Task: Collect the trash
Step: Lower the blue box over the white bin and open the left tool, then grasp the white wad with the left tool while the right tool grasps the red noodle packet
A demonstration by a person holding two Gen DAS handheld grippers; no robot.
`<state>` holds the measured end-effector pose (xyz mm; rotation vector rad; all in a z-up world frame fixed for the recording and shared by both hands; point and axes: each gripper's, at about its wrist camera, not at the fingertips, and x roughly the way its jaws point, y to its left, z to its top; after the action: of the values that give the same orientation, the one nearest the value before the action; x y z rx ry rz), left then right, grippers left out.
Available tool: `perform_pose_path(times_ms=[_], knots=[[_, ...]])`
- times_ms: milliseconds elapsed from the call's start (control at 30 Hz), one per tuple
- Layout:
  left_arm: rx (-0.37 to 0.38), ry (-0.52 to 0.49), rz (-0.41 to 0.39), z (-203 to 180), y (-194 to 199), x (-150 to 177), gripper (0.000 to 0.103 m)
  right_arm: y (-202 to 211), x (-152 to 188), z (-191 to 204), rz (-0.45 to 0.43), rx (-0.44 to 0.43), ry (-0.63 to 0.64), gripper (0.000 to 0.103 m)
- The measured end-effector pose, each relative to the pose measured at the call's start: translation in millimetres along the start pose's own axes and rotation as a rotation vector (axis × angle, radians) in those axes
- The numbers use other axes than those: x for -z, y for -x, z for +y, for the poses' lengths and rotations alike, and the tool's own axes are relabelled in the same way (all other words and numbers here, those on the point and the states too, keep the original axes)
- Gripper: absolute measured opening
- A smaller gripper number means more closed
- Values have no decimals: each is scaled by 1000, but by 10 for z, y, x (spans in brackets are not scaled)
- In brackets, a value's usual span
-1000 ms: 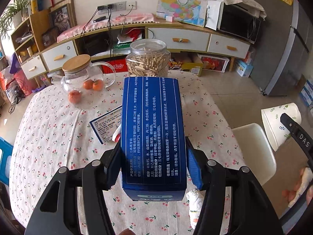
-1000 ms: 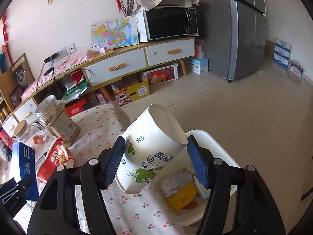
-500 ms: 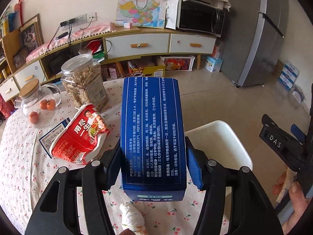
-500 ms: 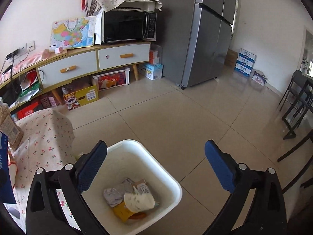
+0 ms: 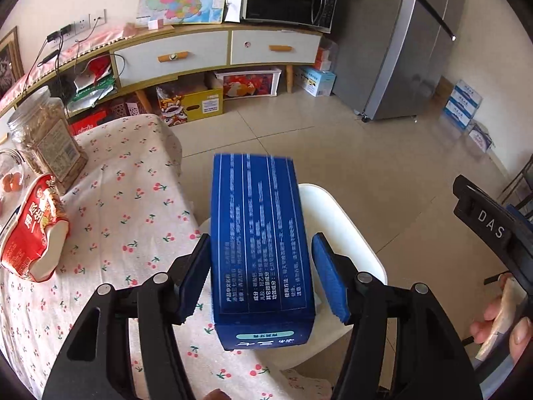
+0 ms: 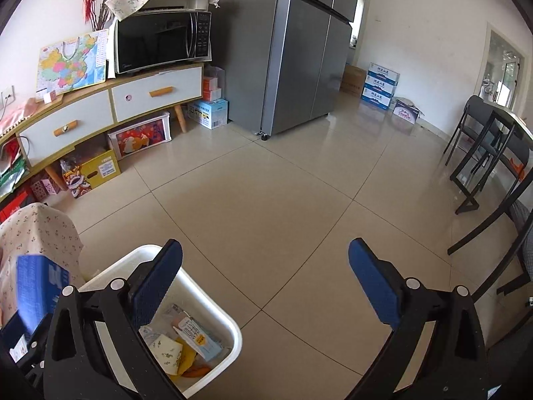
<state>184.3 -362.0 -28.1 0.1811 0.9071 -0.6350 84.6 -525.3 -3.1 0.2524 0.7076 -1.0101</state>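
Blue pads of your left gripper (image 5: 261, 278) have just been spreading; the right pad stands clear of the blue box (image 5: 261, 243), which is leaving them above the white bin (image 5: 346, 230). Let it fall cleanly inside. Your right gripper (image 6: 266, 281) hangs wide apart and empty beside the bin; keep it clear.

A black microwave (image 6: 160, 41) sits on a low cabinet (image 6: 110, 106) with white drawers, a colourful map (image 6: 71, 63) leaning beside it. A grey fridge (image 6: 293, 50) stands on the tiled floor (image 6: 283, 206), with stacked cartons (image 6: 379, 83) beyond.
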Motion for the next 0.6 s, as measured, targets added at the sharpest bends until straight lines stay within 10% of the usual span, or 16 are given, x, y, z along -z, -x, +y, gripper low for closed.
perform_pose_path(times_ms=[600], knots=[[-157, -12, 76, 557, 365, 640, 77, 460, 350, 688, -3, -165, 254, 96]])
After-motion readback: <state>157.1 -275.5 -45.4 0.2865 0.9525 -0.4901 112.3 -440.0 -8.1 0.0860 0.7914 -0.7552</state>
